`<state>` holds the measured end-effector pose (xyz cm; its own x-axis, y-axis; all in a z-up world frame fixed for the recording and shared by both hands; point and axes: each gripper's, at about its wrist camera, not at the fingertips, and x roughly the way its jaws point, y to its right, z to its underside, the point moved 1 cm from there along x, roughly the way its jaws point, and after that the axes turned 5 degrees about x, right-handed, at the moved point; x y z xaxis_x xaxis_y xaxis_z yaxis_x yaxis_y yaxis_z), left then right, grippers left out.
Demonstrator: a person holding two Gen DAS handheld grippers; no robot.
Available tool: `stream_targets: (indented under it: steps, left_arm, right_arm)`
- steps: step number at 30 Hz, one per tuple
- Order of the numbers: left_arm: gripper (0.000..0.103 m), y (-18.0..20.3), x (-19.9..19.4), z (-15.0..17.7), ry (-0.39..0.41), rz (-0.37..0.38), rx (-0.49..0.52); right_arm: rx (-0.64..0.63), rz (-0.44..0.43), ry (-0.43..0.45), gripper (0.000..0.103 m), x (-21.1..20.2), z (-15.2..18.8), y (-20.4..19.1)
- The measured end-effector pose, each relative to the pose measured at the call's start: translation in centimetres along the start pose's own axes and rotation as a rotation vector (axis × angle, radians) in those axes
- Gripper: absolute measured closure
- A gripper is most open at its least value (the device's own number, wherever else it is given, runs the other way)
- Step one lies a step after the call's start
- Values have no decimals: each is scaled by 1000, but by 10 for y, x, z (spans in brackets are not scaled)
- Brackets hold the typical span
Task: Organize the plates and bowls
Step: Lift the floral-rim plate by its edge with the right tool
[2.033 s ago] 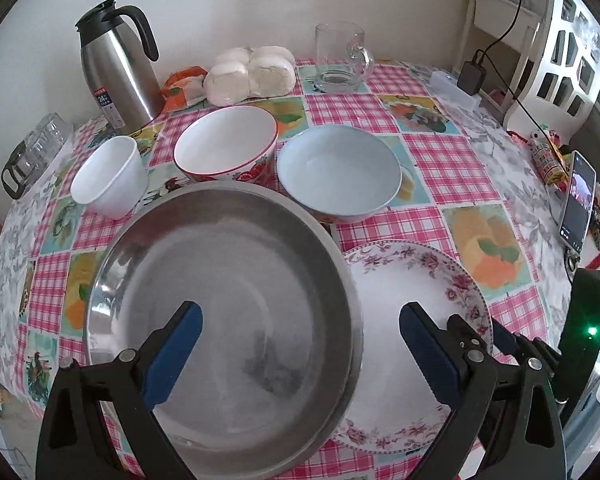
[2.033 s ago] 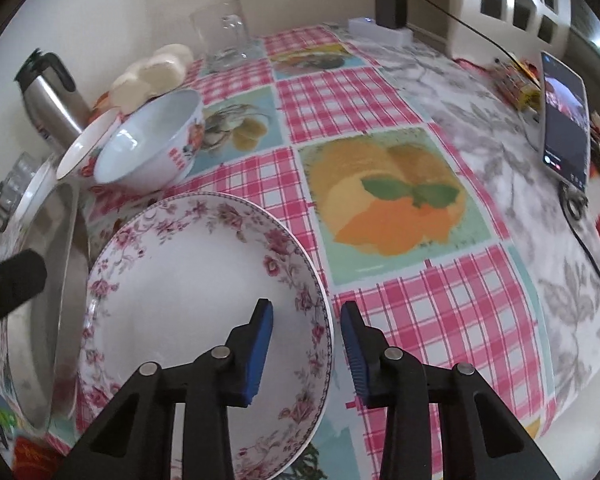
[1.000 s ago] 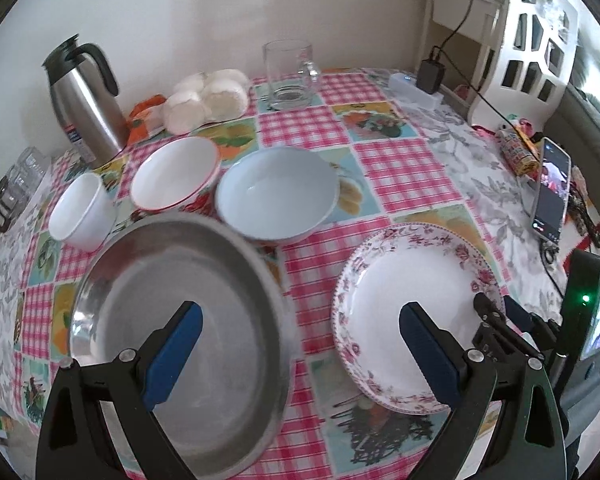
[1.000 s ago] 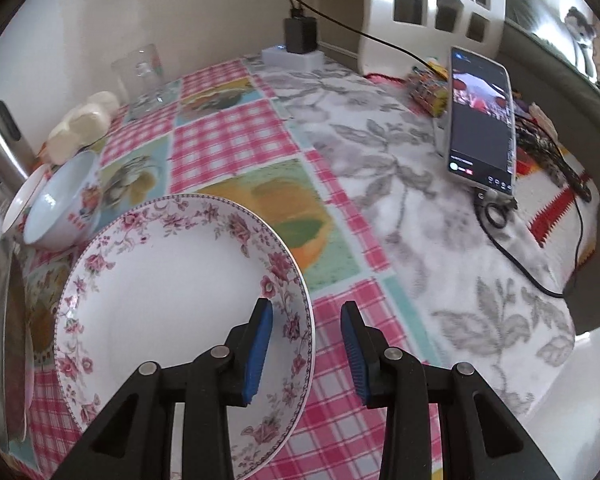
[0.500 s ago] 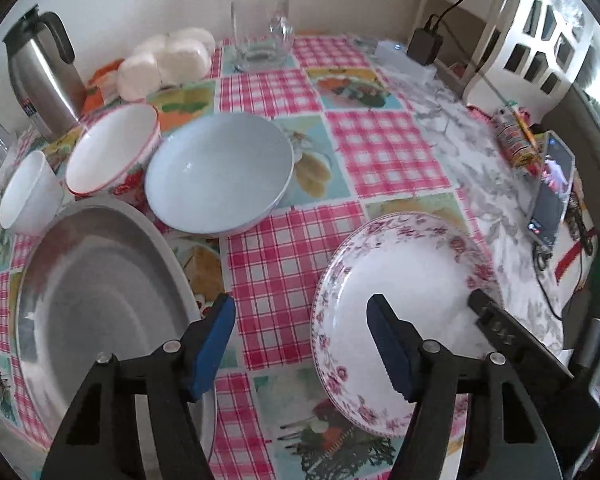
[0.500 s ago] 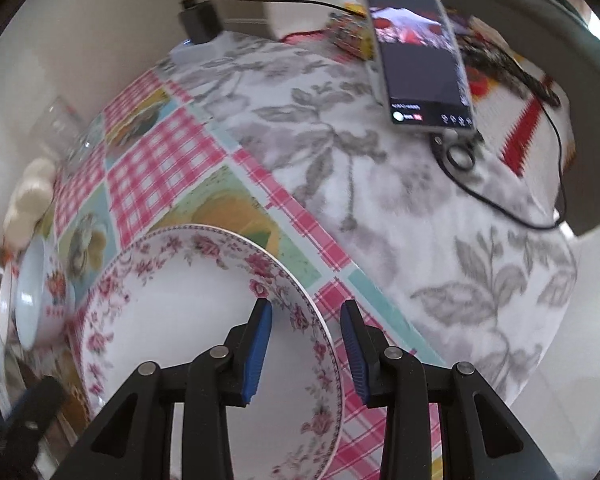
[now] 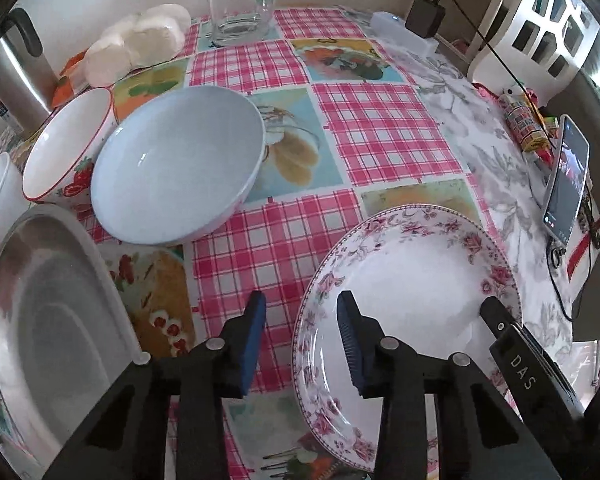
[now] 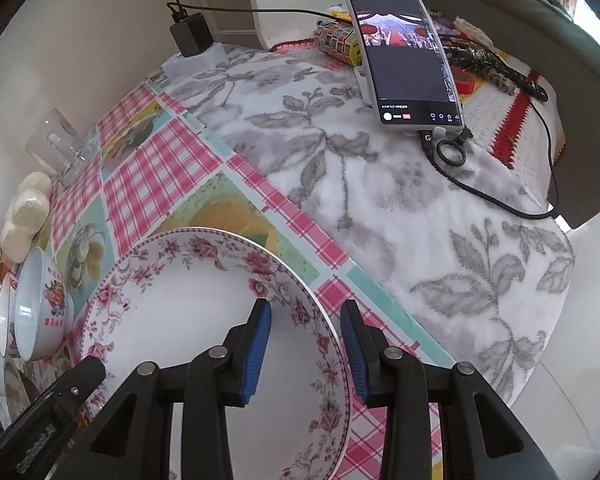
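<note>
Now floral plate (image 8: 188, 312) rim between right tool (image 8: 305, 350) fingers.

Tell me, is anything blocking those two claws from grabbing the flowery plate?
Nothing visible. The right gripper and the left gripper each already straddle the flowery plate's rim on opposite sides, jaws open. The blue bowl sits apart.

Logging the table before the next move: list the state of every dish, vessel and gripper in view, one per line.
floral plate: on the tablecloth, empty, rim between the fingers of both grippers.
left gripper: open, straddling the plate's left rim.
right gripper: open, straddling the plate's right rim.
pale blue bowl: upright, empty.
strawberry bowl: upright, empty.
steel pan: empty.
glass mug: upright, empty.
phone: screen lit, cable plugged in.
</note>
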<state>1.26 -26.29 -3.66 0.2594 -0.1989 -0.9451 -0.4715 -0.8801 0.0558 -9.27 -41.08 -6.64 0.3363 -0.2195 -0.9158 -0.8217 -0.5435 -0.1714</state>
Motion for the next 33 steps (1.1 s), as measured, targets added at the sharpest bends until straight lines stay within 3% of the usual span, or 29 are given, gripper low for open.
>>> stream_targets:
  steps: [11, 33]
  left_arm:
    - [73, 0, 16, 5, -37, 74, -20]
    - [76, -7, 18, 6, -34, 180, -64]
  right_arm:
    - [-17, 10, 3, 64, -1, 0, -2]
    - [39, -48, 25, 65, -1, 2, 8]
